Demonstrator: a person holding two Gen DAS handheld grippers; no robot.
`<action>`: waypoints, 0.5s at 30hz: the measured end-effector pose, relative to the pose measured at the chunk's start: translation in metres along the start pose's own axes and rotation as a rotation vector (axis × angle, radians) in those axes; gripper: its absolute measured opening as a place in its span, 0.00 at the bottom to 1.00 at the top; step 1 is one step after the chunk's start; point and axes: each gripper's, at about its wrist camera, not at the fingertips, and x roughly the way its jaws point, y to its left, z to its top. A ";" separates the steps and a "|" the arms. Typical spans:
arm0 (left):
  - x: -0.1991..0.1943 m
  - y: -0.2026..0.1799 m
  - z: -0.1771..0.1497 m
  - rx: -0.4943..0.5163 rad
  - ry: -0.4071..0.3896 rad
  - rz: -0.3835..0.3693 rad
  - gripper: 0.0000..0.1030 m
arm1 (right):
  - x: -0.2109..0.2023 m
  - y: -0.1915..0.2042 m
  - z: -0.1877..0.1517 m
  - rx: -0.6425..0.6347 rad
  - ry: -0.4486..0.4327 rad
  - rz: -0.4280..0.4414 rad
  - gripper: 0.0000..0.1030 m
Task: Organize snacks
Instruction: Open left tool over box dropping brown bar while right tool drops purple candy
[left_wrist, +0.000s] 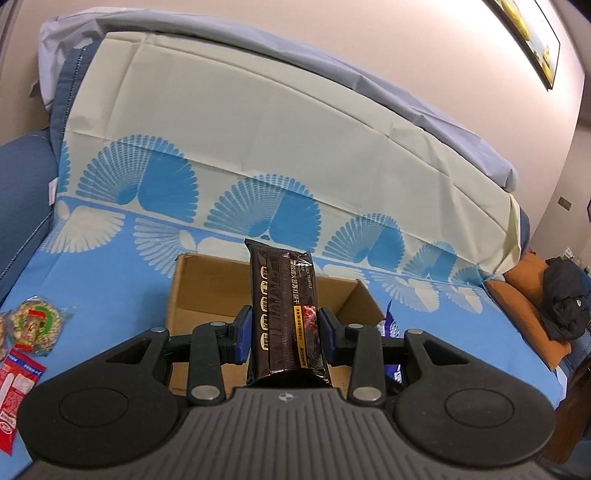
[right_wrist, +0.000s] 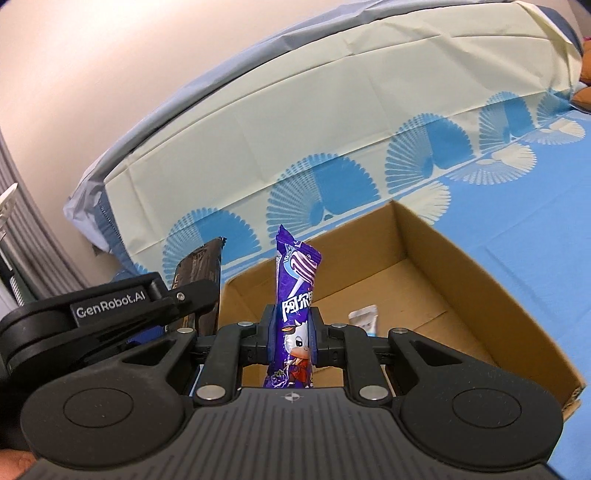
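The left hand-held gripper (left_wrist: 286, 334) clamps a dark brown biscuit packet (left_wrist: 284, 314) upright between its blue pads, held over the near wall of an open cardboard box (left_wrist: 207, 291) that sits on a bed covered with a blue-and-cream fan-patterned sheet (left_wrist: 110, 266). The right hand-held gripper (right_wrist: 293, 338) is closed on a purple candy packet (right_wrist: 295, 295), also upright, above the same box's near edge. Inside the box, a small white sachet (right_wrist: 364, 319) lies on the floor. Near the bed's left edge lie a round green-and-gold snack (left_wrist: 35, 321) and a red-and-white packet (left_wrist: 16, 391).
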 end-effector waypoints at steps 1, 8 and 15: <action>0.001 -0.002 0.000 0.002 0.001 -0.004 0.40 | 0.000 -0.002 0.000 0.004 -0.001 -0.003 0.17; 0.006 -0.008 -0.001 0.014 0.042 -0.027 0.63 | 0.003 -0.004 0.001 0.014 0.011 -0.026 0.20; -0.017 0.019 -0.004 0.011 0.002 0.036 0.68 | 0.007 -0.004 -0.003 0.009 0.016 -0.097 0.54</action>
